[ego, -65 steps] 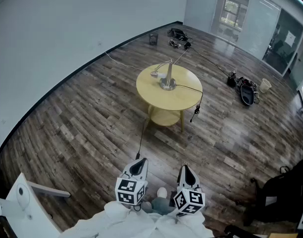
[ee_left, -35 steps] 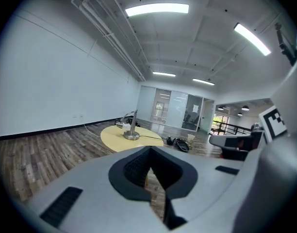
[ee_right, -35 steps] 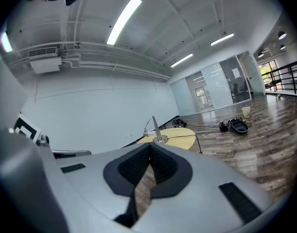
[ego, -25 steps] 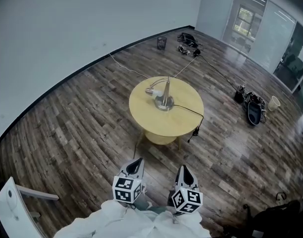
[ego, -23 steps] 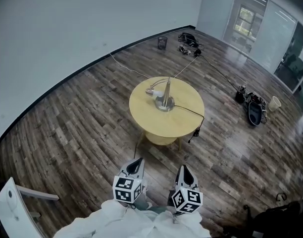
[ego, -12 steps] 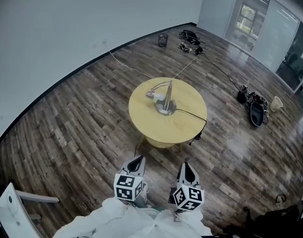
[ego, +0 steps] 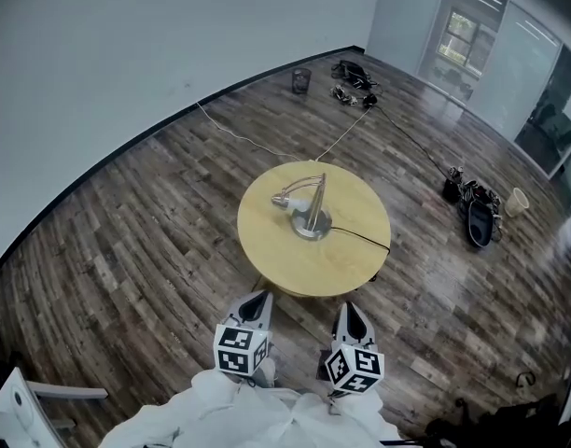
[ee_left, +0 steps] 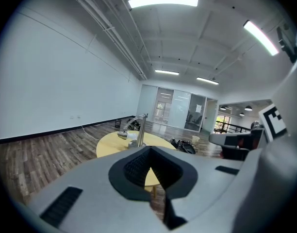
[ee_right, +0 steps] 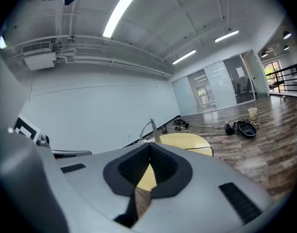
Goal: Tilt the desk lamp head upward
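Silver metal desk lamp (ego: 310, 209) stands a little back of the middle of a round pale-yellow wooden table (ego: 346, 264), its disc base flat on the top, its post upright and its thin arm curving over to the left. The small lamp head (ego: 284, 197) droops at the end of that arm, angled down toward the tabletop and hanging low over it. A black cord (ego: 362, 239) runs from the base across the table to its right edge. Nearer the person, short of the table's near edge and not touching it, the left gripper (ego: 258, 300) and the right gripper (ego: 347, 309) are held side by side and point toward the lamp; both have their jaws pressed together with nothing between them, which the left gripper (ee_left: 150, 149) and right gripper (ee_right: 150, 145) views show plainly. White sleeves (ego: 267, 423) show behind them. Farther out on the dark wood-plank floor (ego: 146, 241), a thin white cable (ego: 237, 136) trails from the table toward the white wall, a small dark bin (ego: 301, 80) stands by the wall, and a black bag (ego: 479, 223) lies well off to the right.
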Action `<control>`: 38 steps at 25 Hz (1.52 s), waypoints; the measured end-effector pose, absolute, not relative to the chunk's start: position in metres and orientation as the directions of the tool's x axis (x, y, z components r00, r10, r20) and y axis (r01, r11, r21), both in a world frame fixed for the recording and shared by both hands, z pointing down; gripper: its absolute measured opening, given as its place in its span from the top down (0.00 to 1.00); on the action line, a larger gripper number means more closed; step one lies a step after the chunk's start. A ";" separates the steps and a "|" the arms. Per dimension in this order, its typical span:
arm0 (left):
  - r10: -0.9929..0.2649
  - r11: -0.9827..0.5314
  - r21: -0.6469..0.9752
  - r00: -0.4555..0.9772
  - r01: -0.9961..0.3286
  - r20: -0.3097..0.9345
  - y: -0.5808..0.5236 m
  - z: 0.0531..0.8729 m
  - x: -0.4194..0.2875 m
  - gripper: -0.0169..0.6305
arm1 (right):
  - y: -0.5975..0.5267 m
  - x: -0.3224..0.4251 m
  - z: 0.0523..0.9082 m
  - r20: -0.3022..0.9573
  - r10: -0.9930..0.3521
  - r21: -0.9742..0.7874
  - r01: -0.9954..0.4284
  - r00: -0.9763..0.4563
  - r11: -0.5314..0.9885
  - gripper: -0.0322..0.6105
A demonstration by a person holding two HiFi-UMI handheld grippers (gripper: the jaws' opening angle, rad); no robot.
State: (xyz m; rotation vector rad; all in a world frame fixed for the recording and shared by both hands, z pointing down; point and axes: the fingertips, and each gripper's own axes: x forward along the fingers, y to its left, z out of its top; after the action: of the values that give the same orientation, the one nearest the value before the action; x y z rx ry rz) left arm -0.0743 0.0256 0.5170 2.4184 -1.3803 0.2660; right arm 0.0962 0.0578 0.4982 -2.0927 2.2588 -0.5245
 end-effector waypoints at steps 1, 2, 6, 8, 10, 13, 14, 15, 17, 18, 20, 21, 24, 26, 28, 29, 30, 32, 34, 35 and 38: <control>-0.797 -0.468 0.202 0.509 -0.860 0.326 0.017 0.518 -0.077 0.97 | 0.049 0.095 0.498 0.211 -0.972 -0.255 -0.966 -0.102 0.046 0.93; -0.797 -0.467 0.204 0.510 -0.860 0.325 0.008 0.519 -0.079 0.97 | 0.040 0.093 0.498 0.212 -0.972 -0.256 -0.966 -0.103 0.046 0.93; -0.790 -0.469 0.209 0.514 -0.858 0.334 -0.020 0.524 -0.085 0.97 | 0.008 0.085 0.500 0.218 -0.970 -0.266 -0.963 -0.112 0.051 0.93; -0.787 -0.467 0.210 0.512 -0.859 0.343 -0.032 0.526 -0.090 0.97 | -0.004 0.080 0.501 0.220 -0.969 -0.272 -0.961 -0.115 0.052 0.93; -0.787 -0.462 0.211 0.508 -0.861 0.350 -0.043 0.529 -0.096 0.97 | -0.013 0.076 0.504 0.226 -0.967 -0.275 -0.960 -0.116 0.051 0.93; -0.790 -0.451 0.218 0.500 -0.866 0.354 -0.059 0.533 -0.102 0.97 | -0.025 0.075 0.509 0.242 -0.964 -0.273 -0.961 -0.108 0.039 0.93; -0.790 -0.448 0.220 0.499 -0.867 0.356 -0.064 0.534 -0.103 0.97 | -0.029 0.077 0.511 0.246 -0.964 -0.273 -0.961 -0.103 0.033 0.93; -0.789 -0.447 0.222 0.498 -0.867 0.359 -0.068 0.535 -0.104 0.97 | -0.033 0.078 0.512 0.249 -0.964 -0.274 -0.961 -0.097 0.026 0.93; -0.782 -0.448 0.224 0.501 -0.865 0.370 -0.074 0.539 -0.102 0.97 | -0.039 0.082 0.514 0.255 -0.963 -0.277 -0.961 -0.086 0.012 0.93; -0.778 -0.450 0.226 0.503 -0.864 0.376 -0.077 0.541 -0.101 0.97 | -0.041 0.084 0.516 0.259 -0.962 -0.278 -0.961 -0.082 0.007 0.93; -0.772 -0.451 0.228 0.506 -0.863 0.385 -0.082 0.545 -0.098 0.97 | -0.047 0.087 0.519 0.265 -0.961 -0.278 -0.961 -0.079 0.002 0.93; -0.771 -0.451 0.229 0.506 -0.863 0.388 -0.085 0.547 -0.096 0.97 | -0.050 0.088 0.520 0.267 -0.960 -0.279 -0.960 -0.079 0.001 0.93; -0.770 -0.447 0.226 0.501 -0.866 0.395 -0.096 0.550 -0.092 0.97 | -0.063 0.093 0.525 0.272 -0.959 -0.284 -0.959 -0.078 -0.002 0.93; -0.771 -0.446 0.219 0.497 -0.867 0.398 -0.106 0.551 -0.091 0.97 | -0.075 0.096 0.526 0.271 -0.959 -0.286 -0.958 -0.080 -0.001 0.93; -0.772 -0.446 0.211 0.493 -0.870 0.400 -0.118 0.552 -0.090 0.97 | -0.089 0.098 0.526 0.267 -0.960 -0.287 -0.958 -0.083 0.003 0.93; -0.774 -0.443 0.208 0.490 -0.872 0.402 -0.124 0.553 -0.091 0.97 | -0.097 0.099 0.526 0.264 -0.961 -0.288 -0.958 -0.085 0.006 0.93; -0.775 -0.439 0.206 0.485 -0.874 0.405 -0.130 0.554 -0.091 0.97 | -0.104 0.099 0.526 0.261 -0.961 -0.289 -0.957 -0.088 0.009 0.93; -0.778 -0.430 0.204 0.475 -0.880 0.411 -0.144 0.557 -0.089 0.97 | -0.120 0.102 0.526 0.259 -0.961 -0.289 -0.957 -0.097 0.018 0.93; -0.778 -0.425 0.202 0.470 -0.882 0.416 -0.160 0.558 -0.082 0.97 | -0.136 0.107 0.526 0.261 -0.960 -0.289 -0.957 -0.103 0.024 0.93; -0.777 -0.426 0.202 0.471 -0.882 0.417 -0.167 0.558 -0.077 0.97 | -0.144 0.111 0.526 0.262 -0.959 -0.289 -0.957 -0.104 0.025 0.93; -0.773 -0.433 0.203 0.477 -0.878 0.418 -0.188 0.558 -0.063 0.97 | -0.169 0.121 0.526 0.267 -0.957 -0.288 -0.957 -0.110 0.030 0.93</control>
State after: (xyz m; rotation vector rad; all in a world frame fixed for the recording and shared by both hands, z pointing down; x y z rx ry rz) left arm -0.0626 -0.1875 0.5576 2.3374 -1.3810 0.3698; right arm 0.1209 -0.1691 0.5262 -2.0954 2.2538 -0.6288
